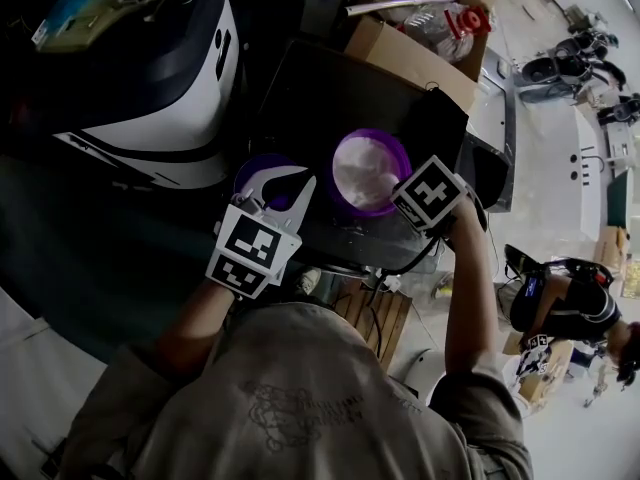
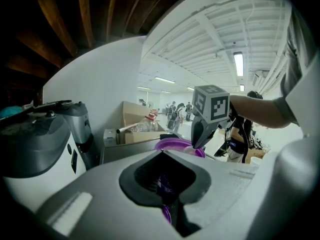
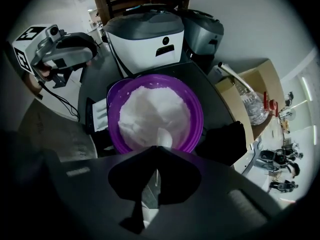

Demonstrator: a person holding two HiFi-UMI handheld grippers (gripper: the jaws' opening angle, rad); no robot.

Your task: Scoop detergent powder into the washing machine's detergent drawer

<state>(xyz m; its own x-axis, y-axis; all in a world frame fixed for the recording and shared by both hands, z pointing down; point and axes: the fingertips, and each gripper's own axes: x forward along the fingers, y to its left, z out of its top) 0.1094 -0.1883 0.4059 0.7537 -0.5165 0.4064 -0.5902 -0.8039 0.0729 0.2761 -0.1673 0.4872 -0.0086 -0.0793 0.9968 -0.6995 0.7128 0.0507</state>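
A purple bowl (image 1: pixel 345 200) (image 3: pixel 197 116) heaped with white detergent powder (image 3: pixel 152 109) stands on a dark top (image 1: pixel 330 88). My right gripper (image 1: pixel 408 186) (image 3: pixel 155 184) hangs over the bowl's near rim, shut on a white spoon (image 3: pixel 163 138) whose tip rests in the powder. My left gripper (image 1: pixel 283 194) (image 2: pixel 167 204) is just left of the bowl, shut on a purple lid (image 1: pixel 262 171) (image 2: pixel 165 213) held by its edge. A dark tray with pale compartments (image 3: pixel 98 113) lies beside the bowl; I cannot tell whether it is the drawer.
A white and black appliance (image 1: pixel 150 68) (image 3: pixel 145 31) stands at the far left, a second grey one (image 3: pixel 202 26) behind it. An open cardboard box (image 1: pixel 420 18) with a clear bottle sits at the back right. A cable (image 3: pixel 60 96) trails off the top's edge.
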